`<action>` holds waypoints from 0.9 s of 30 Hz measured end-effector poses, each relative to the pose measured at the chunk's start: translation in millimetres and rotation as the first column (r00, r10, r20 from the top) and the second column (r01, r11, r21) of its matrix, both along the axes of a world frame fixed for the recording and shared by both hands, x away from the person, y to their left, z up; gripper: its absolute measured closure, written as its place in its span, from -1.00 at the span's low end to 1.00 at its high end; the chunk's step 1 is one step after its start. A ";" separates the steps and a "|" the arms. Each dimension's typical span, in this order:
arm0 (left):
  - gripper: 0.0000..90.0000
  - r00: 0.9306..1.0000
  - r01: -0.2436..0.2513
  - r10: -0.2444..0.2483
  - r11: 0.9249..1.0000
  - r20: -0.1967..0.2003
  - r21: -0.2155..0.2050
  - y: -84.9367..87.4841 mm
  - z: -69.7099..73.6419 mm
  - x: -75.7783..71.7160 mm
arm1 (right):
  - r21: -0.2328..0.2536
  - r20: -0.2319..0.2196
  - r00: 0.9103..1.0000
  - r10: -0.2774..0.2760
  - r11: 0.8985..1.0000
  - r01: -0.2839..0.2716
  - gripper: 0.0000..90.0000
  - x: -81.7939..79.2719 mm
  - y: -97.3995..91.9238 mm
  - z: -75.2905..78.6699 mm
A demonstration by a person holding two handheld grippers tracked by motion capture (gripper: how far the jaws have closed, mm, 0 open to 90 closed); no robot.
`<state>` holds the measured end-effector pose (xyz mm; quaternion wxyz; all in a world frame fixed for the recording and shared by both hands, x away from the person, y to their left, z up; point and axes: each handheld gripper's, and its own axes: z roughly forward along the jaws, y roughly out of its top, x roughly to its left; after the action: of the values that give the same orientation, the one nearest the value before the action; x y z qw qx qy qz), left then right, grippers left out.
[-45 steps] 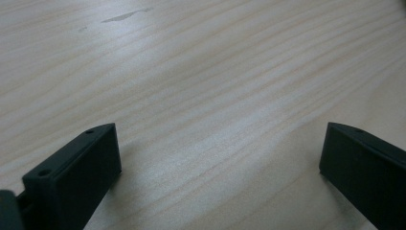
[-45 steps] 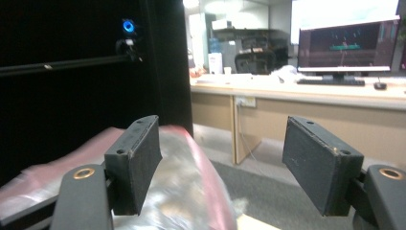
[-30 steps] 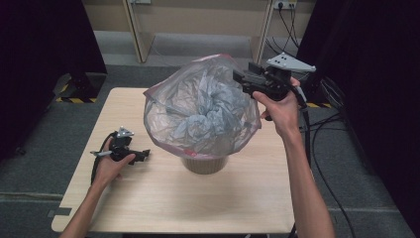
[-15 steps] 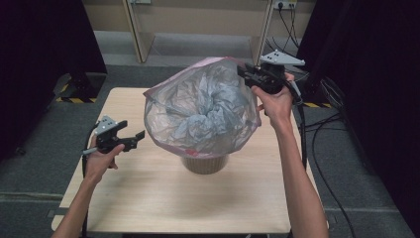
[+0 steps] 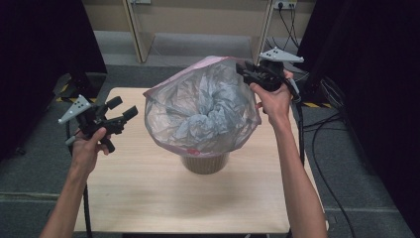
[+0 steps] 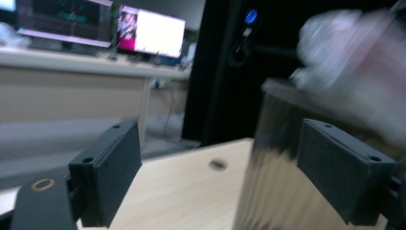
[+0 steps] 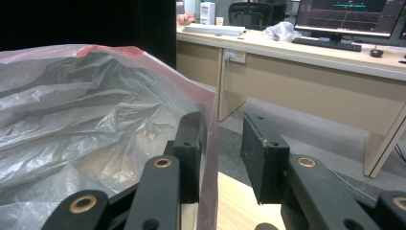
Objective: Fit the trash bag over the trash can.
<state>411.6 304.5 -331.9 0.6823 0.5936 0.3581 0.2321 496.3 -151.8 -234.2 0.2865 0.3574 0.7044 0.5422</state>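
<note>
While the translucent grey plastic bag with a pink rim (image 5: 200,106) billows wide over the small tan woven basket (image 5: 204,162) that it lines, both stand near the middle of the light wooden table (image 5: 148,198) in the high view. The bag's mouth is far broader than the basket, and its crumpled film sags inward at the centre.

At the far right edge of the bag, the right gripper (image 5: 246,69) has just been closing its jaws, with the bag's rim between them. In the right gripper view (image 7: 222,158), the pink-edged film runs up through the gap and lies against the left jaw, while a gap remains to the other jaw, so the film is not yet pinched.

The left gripper (image 5: 123,109) hangs above the table's left side, well apart from the bag, pointing toward it. In the left gripper view (image 6: 220,179), its jaws stand spread with nothing between them; beyond them the blurred basket and bag rise at the right.
</note>
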 end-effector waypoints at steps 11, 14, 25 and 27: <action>-0.68 0.995 0.076 -0.074 0.997 0.073 -0.021 -28.0 44.7 -5.9 | -0.016 0.001 1.000 0.005 1.000 -0.005 0.52 1.8 5.8 -3.1; -0.68 0.992 0.083 -0.083 0.997 0.095 -0.002 -39.2 51.9 -4.9 | -0.016 -0.002 1.000 0.005 1.000 -0.005 0.51 3.4 6.9 -4.3; 0.94 0.989 0.089 -0.084 0.995 -0.123 0.041 -58.3 24.8 43.3 | -0.029 -0.027 1.000 -0.005 1.000 0.005 0.63 11.2 3.8 -10.5; 0.98 0.984 0.103 -0.092 0.993 -0.153 0.061 -60.7 14.9 50.5 | -0.039 -0.044 0.999 -0.006 0.999 0.005 0.72 16.0 0.7 -15.0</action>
<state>462.2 243.8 -317.0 0.6431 0.6494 0.3706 0.1653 512.3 -151.1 -249.2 0.2792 0.3658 0.7199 0.5197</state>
